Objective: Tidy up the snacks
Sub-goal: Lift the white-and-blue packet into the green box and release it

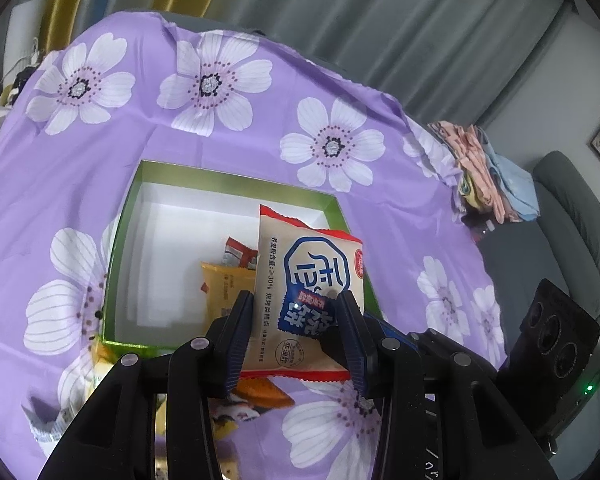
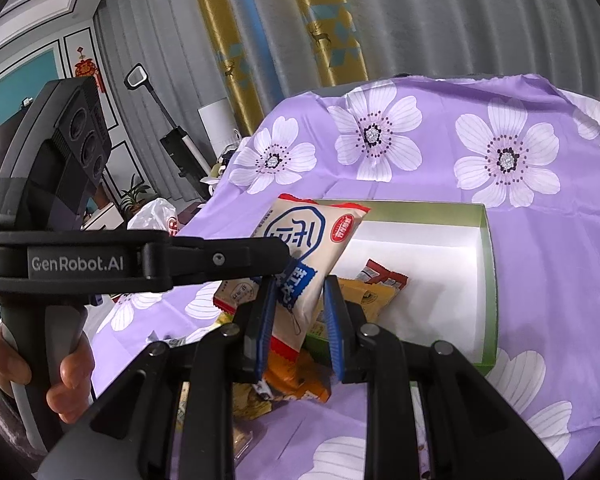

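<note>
Cracker packet carried over the green box

The cracker packet [image 1: 300,280] is pinched upright in the left gripper [image 1: 298,320], above the near right of the green box [image 1: 236,178]; the right gripper [image 2: 298,312], pressed nearly together, holds nothing.

A purple cloth with large white flower prints [image 1: 228,136] covers the counter. Grey pleated curtains [image 1: 400,20] hang behind it, with a gold-and-blue patterned curtain panel [image 2: 236,32] alongside. A stack of folded pink and light-blue fabrics [image 1: 488,172] lies just beside the cloth's right edge. A grey upholstered sofa [image 1: 560,220] stands nearby. A red hanging knot ornament [image 2: 87,69] decorates the wall panel.
</note>
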A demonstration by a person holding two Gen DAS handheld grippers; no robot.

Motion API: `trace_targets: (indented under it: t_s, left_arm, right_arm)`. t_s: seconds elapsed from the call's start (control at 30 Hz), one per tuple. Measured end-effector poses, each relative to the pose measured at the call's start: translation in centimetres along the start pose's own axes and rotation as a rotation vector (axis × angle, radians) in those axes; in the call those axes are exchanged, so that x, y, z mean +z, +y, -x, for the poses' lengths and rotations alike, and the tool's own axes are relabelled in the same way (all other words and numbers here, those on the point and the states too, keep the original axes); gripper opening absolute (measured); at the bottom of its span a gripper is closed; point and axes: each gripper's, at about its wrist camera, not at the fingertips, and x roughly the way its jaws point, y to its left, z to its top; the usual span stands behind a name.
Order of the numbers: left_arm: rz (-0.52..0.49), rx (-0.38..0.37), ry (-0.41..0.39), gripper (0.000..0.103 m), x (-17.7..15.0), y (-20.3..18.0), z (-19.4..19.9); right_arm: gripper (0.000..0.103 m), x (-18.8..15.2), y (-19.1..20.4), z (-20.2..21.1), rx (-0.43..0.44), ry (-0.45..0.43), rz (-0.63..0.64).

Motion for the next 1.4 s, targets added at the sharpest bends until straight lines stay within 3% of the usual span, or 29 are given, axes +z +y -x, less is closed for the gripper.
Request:
trace_targets:
  t_s: [0.7, 1.4]
  left_arm:
    - [0.014, 0.017, 0.078, 0.041, 1.6, 2.2, -5.3]
    - [0.054, 0.050, 0.133, 0.041, 1.5, 3.7, -8.0]
  right_arm:
    - [0.025, -0.1, -2.9, -4.5, -0.024, 0.063, -0.038]
    - [0.028, -0.3, -3.2, -6.9, -0.058, 0.149, -0.043]
